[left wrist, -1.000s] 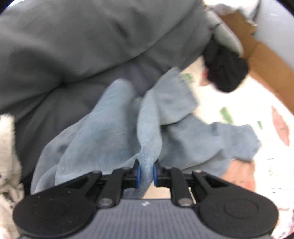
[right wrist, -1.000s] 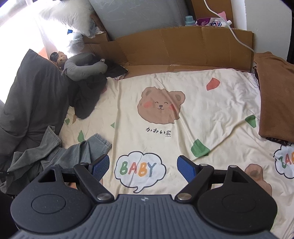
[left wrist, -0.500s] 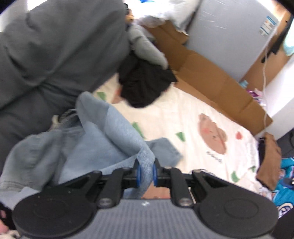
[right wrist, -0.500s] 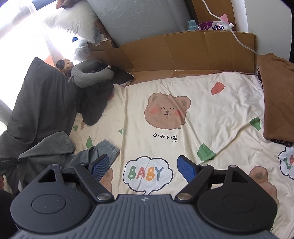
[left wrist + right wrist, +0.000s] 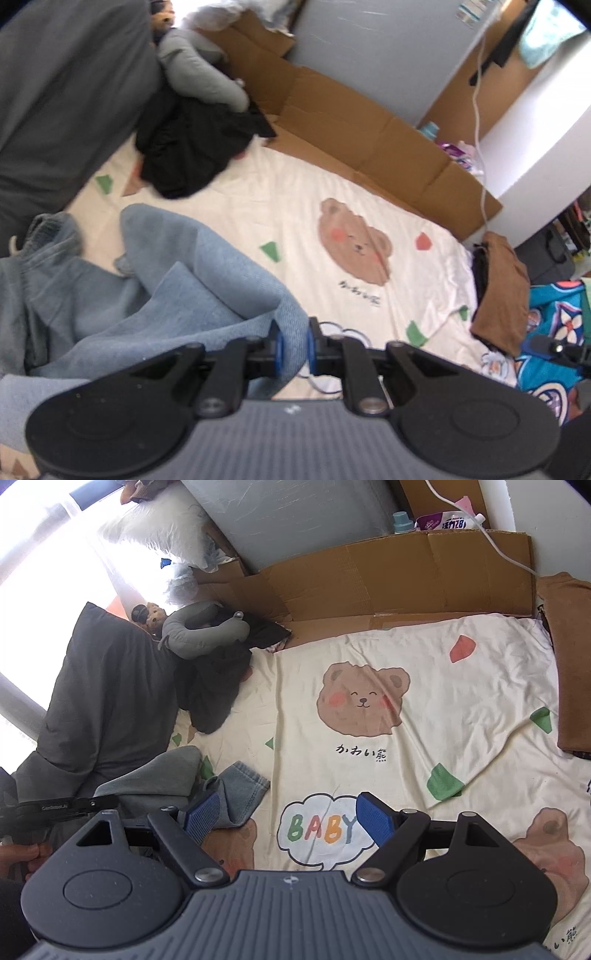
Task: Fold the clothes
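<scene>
Presently catalogued: light-blue knit garment (image 5: 155, 295), soft, limp, bunched near the left edge of the bed sheet (image 5: 295, 206), below the dark grey pillow (image 5: 66, 96). Probably a sweatshirt or trousers; cannot tell which. One doubled fold pinched between the closed blue pads of the left gripper (image 5: 293, 349), cloth draping away from it in loose ridges. Seen from the right wrist as a grey-blue heap (image 5: 159, 775) with a hemmed cuff or leg end (image 5: 247, 786) lying flat on the sheet.

Right gripper (image 5: 286, 818): jaws spread wide, nothing between them, poised over the printed "BABY" bubble (image 5: 317, 830) near the sheet's front edge.

Handling, by judgement: light, not fragile, no stiffness to hold a shape; likely to sag and twist when lifted by one point. Knit surface unlikely to slip from rubber pads. Best taken at hems, waistband or cuff, a second corner in the free gripper, then spread flat on the open middle of the sheet.

Also present: black garment (image 5: 184, 155), folded brown garment (image 5: 502, 295) at the right edge.
</scene>
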The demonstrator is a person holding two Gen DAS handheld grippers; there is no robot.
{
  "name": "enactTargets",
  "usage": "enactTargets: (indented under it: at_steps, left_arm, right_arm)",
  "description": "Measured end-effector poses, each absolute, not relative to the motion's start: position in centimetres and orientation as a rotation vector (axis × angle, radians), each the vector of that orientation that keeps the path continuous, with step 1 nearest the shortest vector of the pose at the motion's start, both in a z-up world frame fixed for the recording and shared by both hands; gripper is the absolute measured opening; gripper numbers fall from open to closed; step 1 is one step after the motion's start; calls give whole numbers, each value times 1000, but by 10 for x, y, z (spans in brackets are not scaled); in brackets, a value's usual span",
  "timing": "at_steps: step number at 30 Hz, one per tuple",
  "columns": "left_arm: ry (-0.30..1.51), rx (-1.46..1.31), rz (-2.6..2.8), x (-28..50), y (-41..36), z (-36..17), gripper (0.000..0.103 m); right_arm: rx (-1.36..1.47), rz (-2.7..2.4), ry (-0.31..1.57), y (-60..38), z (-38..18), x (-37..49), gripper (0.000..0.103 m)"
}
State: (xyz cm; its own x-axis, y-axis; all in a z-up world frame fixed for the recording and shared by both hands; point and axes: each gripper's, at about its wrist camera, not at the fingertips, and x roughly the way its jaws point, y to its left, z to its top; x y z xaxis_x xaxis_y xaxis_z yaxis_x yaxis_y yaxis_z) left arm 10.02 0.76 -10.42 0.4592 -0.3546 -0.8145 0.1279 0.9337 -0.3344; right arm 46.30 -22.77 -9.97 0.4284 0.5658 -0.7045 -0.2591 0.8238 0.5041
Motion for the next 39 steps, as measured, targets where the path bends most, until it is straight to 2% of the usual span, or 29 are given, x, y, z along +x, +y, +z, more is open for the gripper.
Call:
enactTargets:
  at_steps: [17, 21, 24, 25, 26, 28, 39]
  left_arm:
    - [983, -249, -592, 116, -114, -84, 13]
    - [1035, -207, -633, 112, -132, -97, 16]
    - [1077, -241, -598, 111, -123, -111, 23]
    - [1074, -257, -590, 108, -115, -112, 36]
    - [1072, -272, -581, 106, -108, -113, 60]
    - [1064, -281, -552, 100, -89, -117, 73]
    - [1086, -404, -141, 66, 64, -161, 69]
  right_arm:
    - [420, 501, 996, -242, -97, 468, 85]
    - [421, 496, 1003, -242, -100, 468, 85]
    - [415, 495, 1007, -241, -102, 469, 85]
    - [413, 495, 1008, -241, -102, 469, 85]
    - [414, 494, 1010, -242, -103, 468, 85]
    - [414, 491, 1019, -242, -106, 469, 85]
    - [378, 476, 1100, -233, -142, 466, 85]
